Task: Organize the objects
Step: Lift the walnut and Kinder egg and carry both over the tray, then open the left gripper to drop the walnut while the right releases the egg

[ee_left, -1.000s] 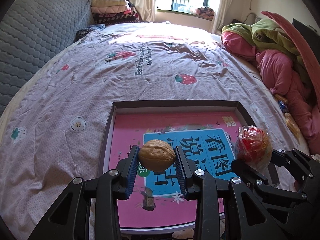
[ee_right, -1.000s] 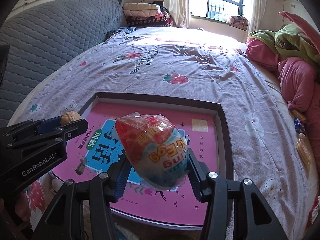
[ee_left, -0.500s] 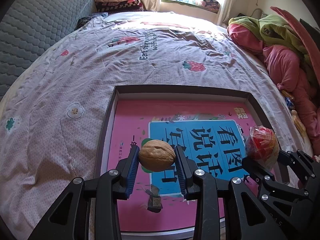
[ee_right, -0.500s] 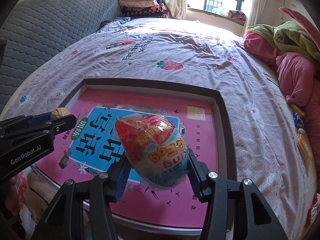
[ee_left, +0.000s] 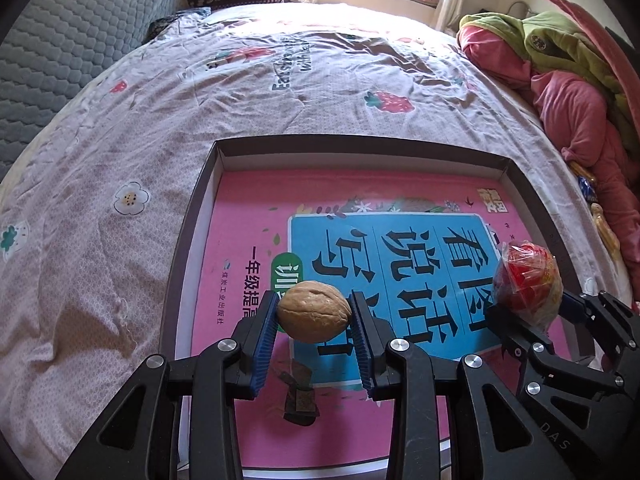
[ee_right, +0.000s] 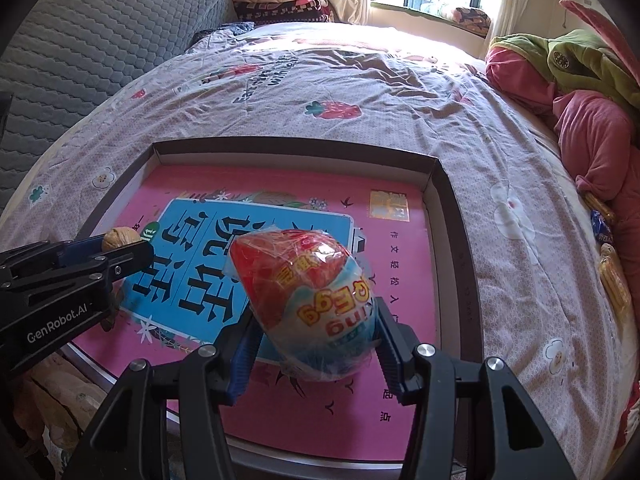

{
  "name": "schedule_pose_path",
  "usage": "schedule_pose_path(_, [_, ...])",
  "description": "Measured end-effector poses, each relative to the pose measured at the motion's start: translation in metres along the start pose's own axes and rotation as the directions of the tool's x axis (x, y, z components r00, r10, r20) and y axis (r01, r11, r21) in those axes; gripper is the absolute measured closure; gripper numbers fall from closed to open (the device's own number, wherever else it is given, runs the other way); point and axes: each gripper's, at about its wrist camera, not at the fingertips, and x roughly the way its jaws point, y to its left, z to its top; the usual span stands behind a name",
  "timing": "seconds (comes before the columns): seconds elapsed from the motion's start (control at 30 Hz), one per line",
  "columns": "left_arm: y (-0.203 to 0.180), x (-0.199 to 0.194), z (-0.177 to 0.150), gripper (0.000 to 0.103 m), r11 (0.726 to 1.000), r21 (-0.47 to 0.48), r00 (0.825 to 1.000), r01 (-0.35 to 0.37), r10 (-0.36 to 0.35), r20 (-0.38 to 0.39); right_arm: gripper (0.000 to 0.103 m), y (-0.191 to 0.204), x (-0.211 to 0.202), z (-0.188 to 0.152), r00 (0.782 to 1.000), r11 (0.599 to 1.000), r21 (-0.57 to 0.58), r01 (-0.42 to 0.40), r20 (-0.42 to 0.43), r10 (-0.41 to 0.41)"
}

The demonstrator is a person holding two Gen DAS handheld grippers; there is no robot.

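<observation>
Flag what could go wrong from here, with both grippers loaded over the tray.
1. The walnut is round and hard, pinched only at its two ends by the left gripper; it could squirt out or roll once released on the smooth pink book.
2. The wrapped egg toy sits in crinkly film in the right gripper; the film may slip or cling to a pad.
3. The grippers are close together over the tray and could collide.

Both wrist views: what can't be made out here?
- Left wrist view: the wrapped egg is partly hidden by the right gripper.
- Right wrist view: the walnut is mostly hidden by the left gripper.
- Both views: the tray near edge is covered by gripper bodies.
</observation>
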Motion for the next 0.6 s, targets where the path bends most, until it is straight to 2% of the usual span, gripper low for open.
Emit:
schedule_pose_path(0.37, [0.0054, 0.0081, -0.0013, 0.067, 1.0, -0.016, 1.0, -0.024, 0.024, -0.014, 0.05, -0.0039, 0.005, 0.0003, 1.0, 1.0, 0.018, -0.008, -0.018, 0.009])
schedule_pose_path(0.6, [-0.0004, 0.0053, -0.0026, 0.067, 0.999, 0.012, 0.999, -0.049, 0.049, 0.003, 0.05, -0.0052, 0.0056, 0.0008, 1.0, 1.0, 0.029, -0.008, -0.018, 0.009])
